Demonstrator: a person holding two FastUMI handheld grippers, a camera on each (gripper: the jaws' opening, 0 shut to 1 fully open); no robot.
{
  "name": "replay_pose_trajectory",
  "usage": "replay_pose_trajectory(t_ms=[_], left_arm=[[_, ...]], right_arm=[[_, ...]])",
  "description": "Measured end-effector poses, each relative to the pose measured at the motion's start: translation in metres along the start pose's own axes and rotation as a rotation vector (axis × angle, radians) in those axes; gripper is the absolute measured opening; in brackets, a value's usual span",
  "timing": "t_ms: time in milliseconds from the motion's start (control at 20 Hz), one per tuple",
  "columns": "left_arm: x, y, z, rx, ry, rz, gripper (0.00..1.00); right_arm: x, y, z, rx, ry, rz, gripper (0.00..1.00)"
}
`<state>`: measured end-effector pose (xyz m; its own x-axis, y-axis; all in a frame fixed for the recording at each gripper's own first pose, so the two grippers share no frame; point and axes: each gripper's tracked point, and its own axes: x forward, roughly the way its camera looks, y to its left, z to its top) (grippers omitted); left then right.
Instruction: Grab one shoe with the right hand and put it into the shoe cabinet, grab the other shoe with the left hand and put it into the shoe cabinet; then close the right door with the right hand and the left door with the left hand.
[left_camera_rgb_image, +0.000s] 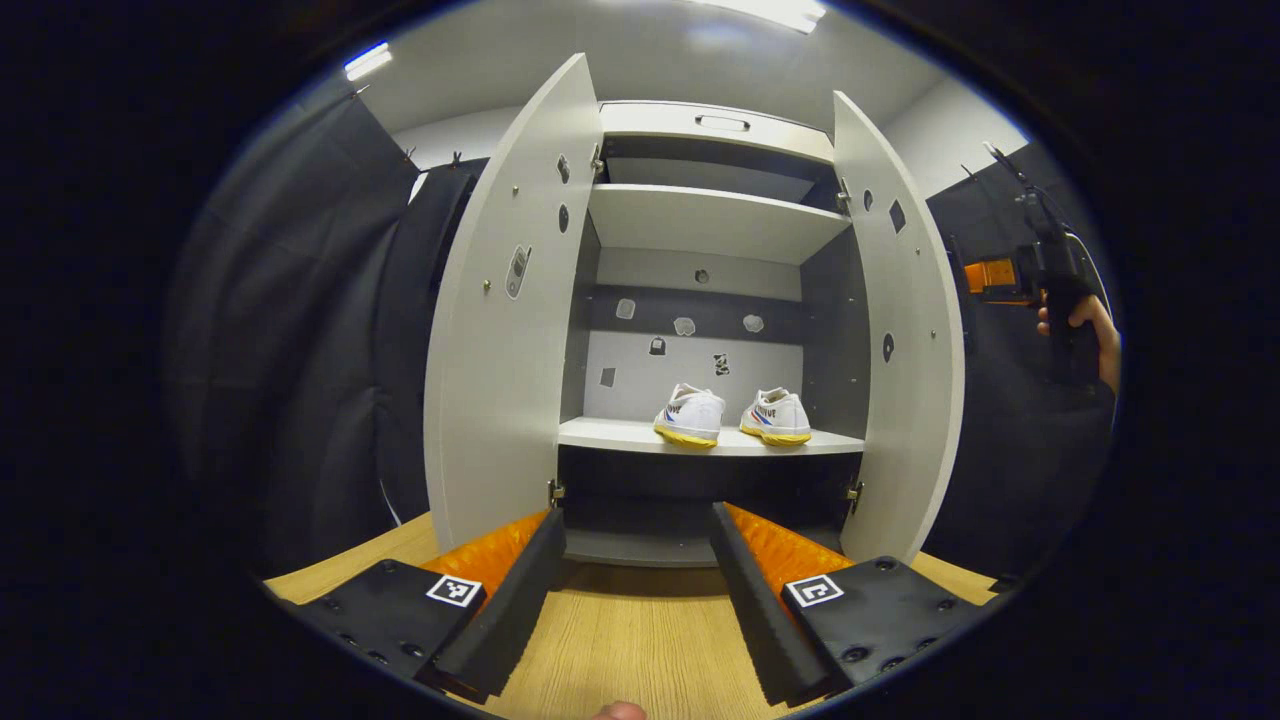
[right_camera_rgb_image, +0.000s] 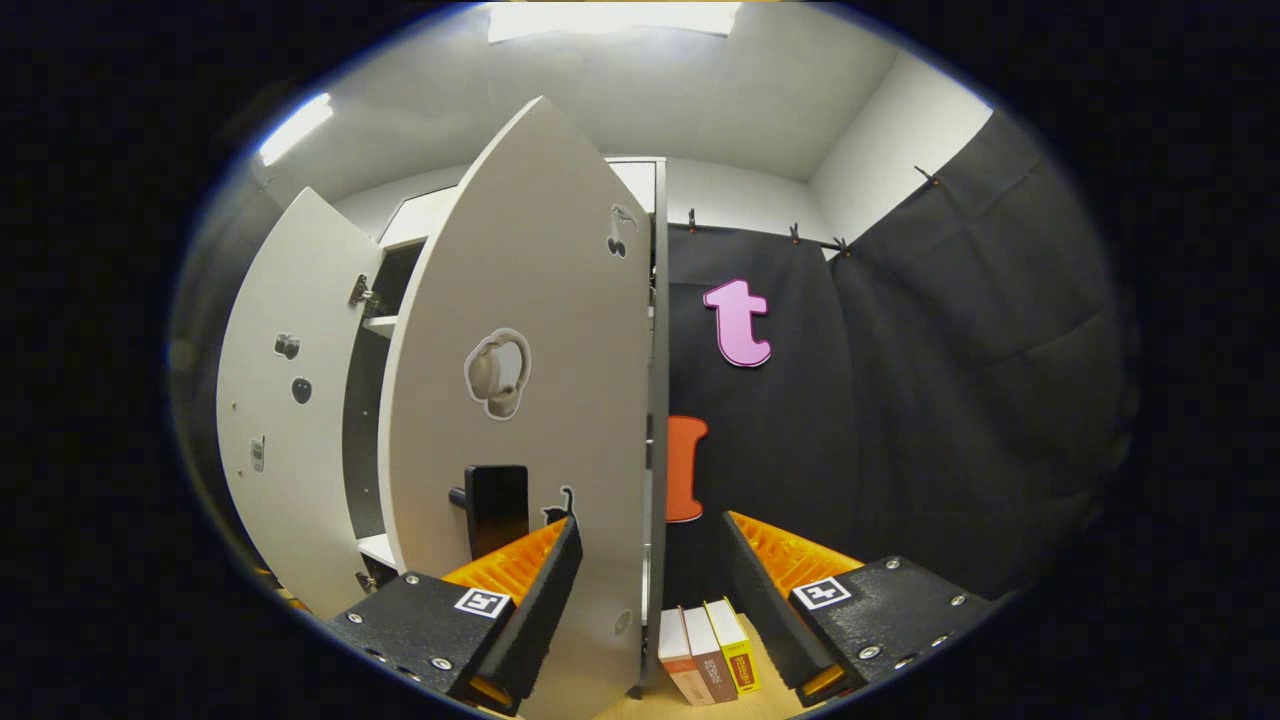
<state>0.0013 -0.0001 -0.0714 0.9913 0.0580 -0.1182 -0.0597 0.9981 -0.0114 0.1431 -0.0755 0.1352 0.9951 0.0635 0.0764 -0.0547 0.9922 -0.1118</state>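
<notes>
Shoes first: both white canvas shoes with yellow soles, the left shoe (left_camera_rgb_image: 690, 414) and the right shoe (left_camera_rgb_image: 775, 416), sit side by side near the front edge of the pale grey middle shelf (left_camera_rgb_image: 610, 434) inside the light grey wooden shoe cabinet (left_camera_rgb_image: 715, 120), so we judge the step in hand to be closing the right door.

In the right gripper view, the right gripper (right_camera_rgb_image: 648, 580) stands wide open and holds nothing. The light grey right cabinet door (right_camera_rgb_image: 520, 380) rises between its fingers, closer to the left one; its black handle (right_camera_rgb_image: 492, 510) sits just above that finger. To do this well, we press the outer face near the free edge, away from the hinges, and sweep in one smooth arc, keeping clear of the three upright books (right_camera_rgb_image: 708, 650) near the cabinet's foot.

In the left gripper view, the left gripper (left_camera_rgb_image: 638, 590) hovers over the wooden tabletop (left_camera_rgb_image: 620, 650), also wide open and empty, facing the shoes from well back. The left door (left_camera_rgb_image: 500, 330) stands open.
</notes>
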Motion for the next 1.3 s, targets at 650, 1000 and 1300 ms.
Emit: replay_pose_trajectory(t_ms=[650,1000,1300], left_arm=[[-0.015,0.036,0.005,-0.002,-0.010,0.090,0.95],[-0.013,0.040,0.009,0.001,-0.009,0.082,0.90],[-0.004,0.020,0.014,-0.001,-0.012,0.025,0.95]], right_arm=[[0.046,0.087,-0.017,0.071,0.005,0.102,0.92],[-0.002,0.082,-0.015,0.104,-0.016,0.076,0.92],[-0.069,0.092,-0.056,0.059,-0.008,0.047,0.92]])
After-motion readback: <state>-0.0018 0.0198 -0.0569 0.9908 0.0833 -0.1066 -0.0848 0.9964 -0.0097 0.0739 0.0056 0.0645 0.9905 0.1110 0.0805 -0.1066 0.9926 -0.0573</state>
